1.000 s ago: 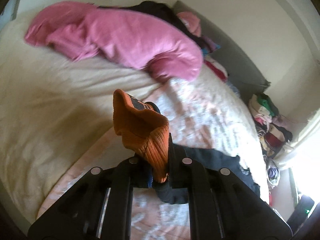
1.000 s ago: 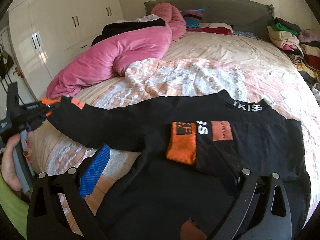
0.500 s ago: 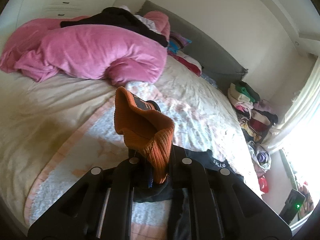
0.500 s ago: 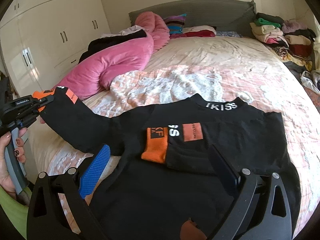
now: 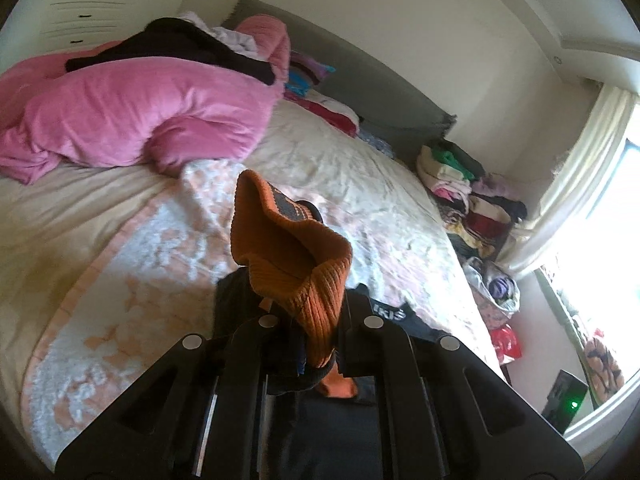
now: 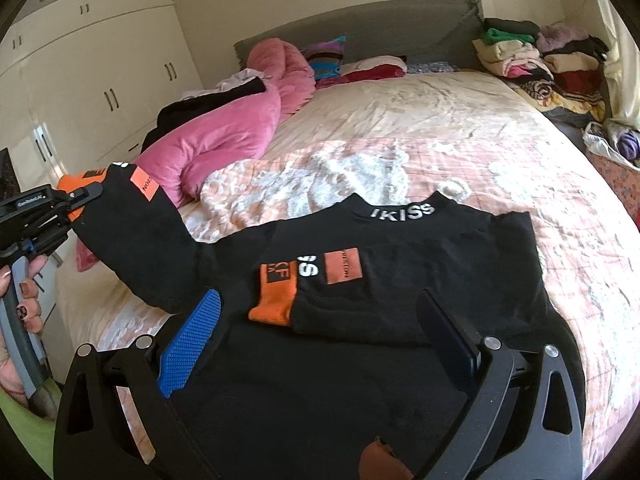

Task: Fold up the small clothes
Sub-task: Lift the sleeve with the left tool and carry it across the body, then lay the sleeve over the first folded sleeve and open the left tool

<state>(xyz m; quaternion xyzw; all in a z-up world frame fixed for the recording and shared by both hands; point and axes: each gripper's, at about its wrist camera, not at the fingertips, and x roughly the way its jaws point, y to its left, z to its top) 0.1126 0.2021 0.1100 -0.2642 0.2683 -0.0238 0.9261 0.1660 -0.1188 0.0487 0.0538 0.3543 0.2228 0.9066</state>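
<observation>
A black sweater (image 6: 420, 280) with orange cuffs and white "IKISS" on the collar lies flat on the bed. One sleeve lies folded across its chest, orange cuff (image 6: 276, 296) on top. My left gripper (image 5: 316, 340) is shut on the other sleeve's orange cuff (image 5: 296, 264) and holds that sleeve (image 6: 136, 240) lifted off the bed at the left; the gripper also shows in the right wrist view (image 6: 76, 200). My right gripper (image 6: 320, 336) is open and empty, just above the sweater's lower body.
A pink duvet (image 6: 224, 132) with dark clothes on it lies at the bed's far left. Piles of folded clothes (image 6: 544, 64) sit at the far right by the grey headboard (image 6: 360, 32). White wardrobes (image 6: 100, 80) stand on the left. A pink-and-white patterned blanket (image 6: 360, 168) covers the bed.
My left gripper has swung right and upward with the orange cuff, raising the sleeve. My right gripper has drifted slightly, still open over the sweater.
</observation>
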